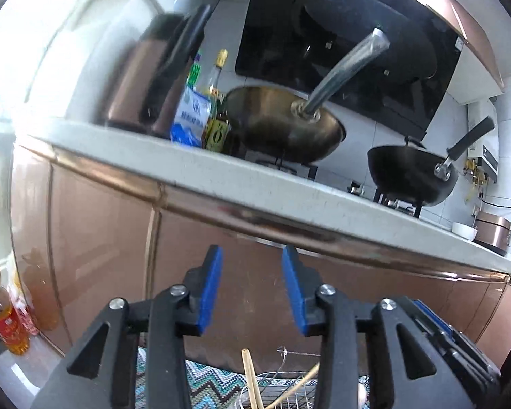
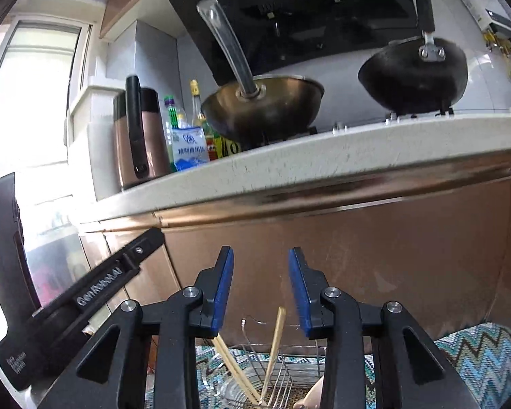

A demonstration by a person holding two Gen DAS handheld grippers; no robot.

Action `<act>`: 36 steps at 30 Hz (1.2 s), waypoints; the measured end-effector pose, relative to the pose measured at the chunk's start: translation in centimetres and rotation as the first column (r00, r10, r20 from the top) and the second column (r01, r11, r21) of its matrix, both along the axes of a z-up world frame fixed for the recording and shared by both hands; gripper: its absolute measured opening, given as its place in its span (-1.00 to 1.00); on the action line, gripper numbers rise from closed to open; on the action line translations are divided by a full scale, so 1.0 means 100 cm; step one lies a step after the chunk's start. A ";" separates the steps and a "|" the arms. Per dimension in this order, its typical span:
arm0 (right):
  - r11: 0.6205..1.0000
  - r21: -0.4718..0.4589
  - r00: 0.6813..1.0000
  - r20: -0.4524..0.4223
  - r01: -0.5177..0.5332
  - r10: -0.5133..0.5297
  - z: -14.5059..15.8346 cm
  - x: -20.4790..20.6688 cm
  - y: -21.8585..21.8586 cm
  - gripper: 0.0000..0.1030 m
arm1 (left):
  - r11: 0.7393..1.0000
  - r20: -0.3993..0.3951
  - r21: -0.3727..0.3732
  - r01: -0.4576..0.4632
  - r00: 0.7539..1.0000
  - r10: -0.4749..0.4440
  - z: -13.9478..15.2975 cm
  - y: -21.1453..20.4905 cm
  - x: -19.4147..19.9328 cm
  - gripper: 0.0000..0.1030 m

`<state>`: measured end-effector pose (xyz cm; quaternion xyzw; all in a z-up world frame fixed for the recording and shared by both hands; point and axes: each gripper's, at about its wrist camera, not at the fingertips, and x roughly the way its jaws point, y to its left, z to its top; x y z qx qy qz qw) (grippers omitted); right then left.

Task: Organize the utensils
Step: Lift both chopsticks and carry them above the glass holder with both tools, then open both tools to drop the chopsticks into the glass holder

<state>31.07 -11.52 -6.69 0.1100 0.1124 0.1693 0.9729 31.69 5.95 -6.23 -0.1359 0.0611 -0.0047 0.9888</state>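
Both my left gripper [image 1: 252,289] and right gripper [image 2: 260,289] hang spread and empty above the wire rack [image 2: 282,375] (chopsticks [image 2: 276,341] leaning inside), so I judge a careless dip could tip them out.

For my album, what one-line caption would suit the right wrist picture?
Open right gripper above chopsticks in a wire rack, facing a kitchen counter with two woks.
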 end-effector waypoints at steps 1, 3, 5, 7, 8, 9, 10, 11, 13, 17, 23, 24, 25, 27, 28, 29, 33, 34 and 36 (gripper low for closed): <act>1.000 0.000 1.000 0.003 0.002 -0.002 0.006 -0.006 -0.001 -0.34 | 1.000 0.006 0.011 -0.003 1.000 0.003 0.008 0.001 -0.009 -0.22; 1.000 -0.001 1.000 0.005 0.011 -0.011 0.019 -0.022 -0.004 -0.34 | 1.000 0.019 0.028 -0.014 1.000 0.014 0.022 0.004 -0.024 -0.15; 1.000 0.008 1.000 0.002 0.015 -0.015 0.030 -0.036 -0.008 -0.34 | 0.999 0.029 0.040 -0.019 0.999 0.018 0.035 0.006 -0.041 -0.13; 1.000 -0.001 1.000 -0.003 0.028 -0.028 0.042 -0.053 -0.011 -0.34 | 0.998 0.030 0.054 -0.016 0.999 0.015 0.048 0.008 -0.060 -0.09; 1.000 -0.003 1.000 -0.001 0.030 -0.030 0.046 -0.060 -0.012 -0.34 | 0.998 0.029 0.061 -0.017 0.999 0.015 0.052 0.009 -0.066 -0.08; 0.999 -0.005 0.999 0.001 0.033 -0.033 0.051 -0.068 -0.014 -0.34 | 0.997 0.025 0.075 -0.024 0.999 0.022 0.057 0.009 -0.076 -0.07; 0.999 -0.014 0.999 0.001 0.040 -0.040 0.056 -0.080 -0.016 -0.34 | 0.996 0.021 0.087 -0.028 0.999 0.027 0.061 0.009 -0.084 -0.06; 0.999 -0.022 0.999 -0.003 0.047 -0.047 0.059 -0.086 -0.018 -0.34 | 0.995 0.017 0.096 -0.031 0.999 0.029 0.064 0.011 -0.093 -0.06; 0.998 -0.029 0.998 -0.016 0.054 -0.054 0.066 -0.102 -0.021 -0.34 | 0.994 0.004 0.099 -0.033 0.999 0.033 0.069 0.013 -0.111 -0.06; 0.998 -0.038 0.998 -0.025 0.058 -0.059 0.074 -0.138 -0.029 -0.34 | 0.993 -0.013 0.108 -0.037 0.999 0.039 0.076 0.018 -0.148 -0.06; 0.999 -0.014 0.998 -0.059 0.032 -0.033 0.077 -0.186 -0.040 -0.34 | 0.990 -0.065 0.141 -0.024 0.997 0.034 0.076 0.016 -0.194 -0.06; 1.000 -0.015 0.998 -0.063 0.025 -0.026 0.077 -0.194 -0.040 -0.34 | 0.989 -0.071 0.146 -0.019 0.997 0.030 0.076 0.015 -0.200 -0.06; 1.000 -0.017 0.998 -0.066 0.018 -0.020 0.077 -0.199 -0.041 -0.34 | 0.988 -0.080 0.152 -0.011 0.996 0.024 0.075 0.014 -0.207 -0.06; 1.000 -0.020 0.997 -0.081 -0.007 0.006 0.076 -0.210 -0.041 -0.34 | 0.988 -0.094 0.154 0.002 0.996 0.013 0.074 0.013 -0.216 -0.06; 1.000 -0.021 0.996 -0.088 -0.021 0.019 0.076 -0.214 -0.041 -0.34 | 0.988 -0.101 0.151 0.010 0.995 0.006 0.073 0.012 -0.220 -0.06; 0.999 -0.023 0.995 -0.094 -0.032 0.029 0.077 -0.218 -0.041 -0.34 | 0.989 -0.109 0.150 0.015 0.994 0.001 0.072 0.012 -0.224 -0.06; 0.998 -0.022 0.991 -0.119 -0.066 0.063 0.075 -0.225 -0.039 -0.37 | 0.988 -0.167 0.144 0.048 0.986 -0.024 0.064 0.012 -0.226 -0.06; 0.997 -0.019 0.990 -0.126 -0.071 0.068 0.073 -0.225 -0.040 -0.37 | 0.988 -0.184 0.145 0.052 0.983 -0.025 0.061 0.013 -0.226 -0.06; 0.998 -0.019 0.988 -0.137 -0.068 0.065 0.069 -0.225 -0.041 -0.38 | 0.987 -0.199 0.152 0.050 0.980 -0.019 0.055 0.014 -0.225 -0.06</act>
